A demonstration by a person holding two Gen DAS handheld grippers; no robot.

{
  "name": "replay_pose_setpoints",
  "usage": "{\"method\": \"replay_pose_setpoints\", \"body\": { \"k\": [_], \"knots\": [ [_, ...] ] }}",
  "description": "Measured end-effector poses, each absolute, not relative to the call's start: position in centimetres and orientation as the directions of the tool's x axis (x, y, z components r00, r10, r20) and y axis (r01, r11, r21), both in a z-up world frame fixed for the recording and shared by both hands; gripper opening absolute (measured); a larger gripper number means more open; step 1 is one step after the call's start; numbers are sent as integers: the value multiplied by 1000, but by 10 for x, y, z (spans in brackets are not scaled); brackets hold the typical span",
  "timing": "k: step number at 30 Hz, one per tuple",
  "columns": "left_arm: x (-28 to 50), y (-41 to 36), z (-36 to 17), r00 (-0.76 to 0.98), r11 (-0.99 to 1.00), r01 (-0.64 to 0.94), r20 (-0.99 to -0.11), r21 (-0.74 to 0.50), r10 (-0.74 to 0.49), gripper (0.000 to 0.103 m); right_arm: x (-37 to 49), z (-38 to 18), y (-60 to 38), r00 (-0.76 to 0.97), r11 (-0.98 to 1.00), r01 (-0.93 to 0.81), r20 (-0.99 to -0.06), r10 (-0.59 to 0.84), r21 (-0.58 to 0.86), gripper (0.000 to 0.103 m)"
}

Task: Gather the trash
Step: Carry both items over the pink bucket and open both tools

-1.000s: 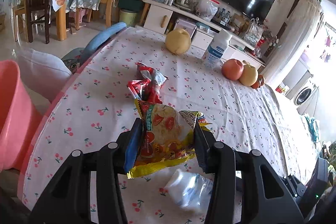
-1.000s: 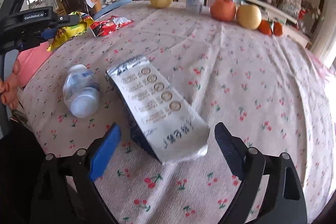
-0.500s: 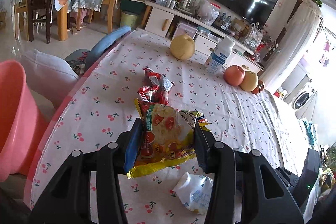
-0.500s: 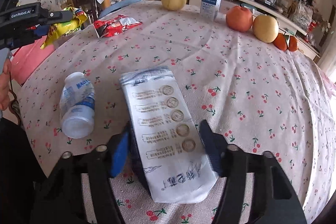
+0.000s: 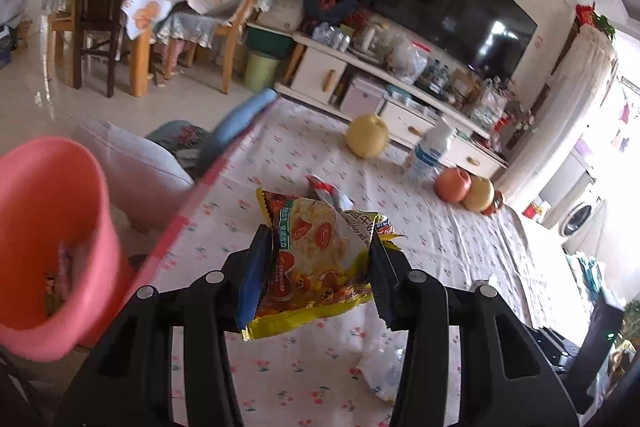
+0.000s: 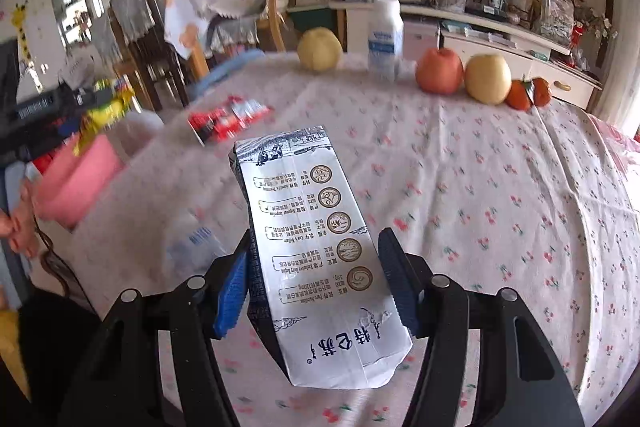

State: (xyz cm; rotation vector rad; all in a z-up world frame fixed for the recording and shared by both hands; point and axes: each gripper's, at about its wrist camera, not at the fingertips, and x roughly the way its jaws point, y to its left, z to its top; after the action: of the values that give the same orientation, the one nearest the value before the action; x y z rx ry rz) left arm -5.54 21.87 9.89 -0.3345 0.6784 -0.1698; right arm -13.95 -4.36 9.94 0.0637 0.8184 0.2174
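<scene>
Left gripper (image 5: 316,267), clamped on the yellow snack bag (image 5: 320,251), is nearer the pink bin (image 5: 56,227), which lies open-mouthed down-left of it, whereas right gripper (image 6: 316,279) grips the milk carton (image 6: 316,251) lengthwise above the table (image 6: 500,187).

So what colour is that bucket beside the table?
Pink; the bucket shows best in the left wrist view.

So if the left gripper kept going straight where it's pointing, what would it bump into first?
Probably the red wrapper on the tablecloth, just past the yellow snack bag the left gripper holds. Depth is hard to judge.
</scene>
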Motion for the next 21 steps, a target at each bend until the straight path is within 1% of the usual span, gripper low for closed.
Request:
{"method": "replay_pose_setpoints", "body": {
  "k": [4,11,15,21],
  "knots": [
    [-61,244,110,795,929,0,-563,-371,-225,48,-132,121,-13,663,948,-235,-677,319,216,62],
    [-75,310,124,839,918,-140,-537,-371,-89,48,-117,159,79,606,843,-423,-588,535,331,62],
    [-81,358,115,834,889,-248,-551,-385,-6,48,-104,169,138,538,769,-502,-553,636,396,62],
    [-90,417,94,816,825,-355,-576,-440,44,48,-76,170,224,429,666,-557,-515,742,496,62]
  ]
}}
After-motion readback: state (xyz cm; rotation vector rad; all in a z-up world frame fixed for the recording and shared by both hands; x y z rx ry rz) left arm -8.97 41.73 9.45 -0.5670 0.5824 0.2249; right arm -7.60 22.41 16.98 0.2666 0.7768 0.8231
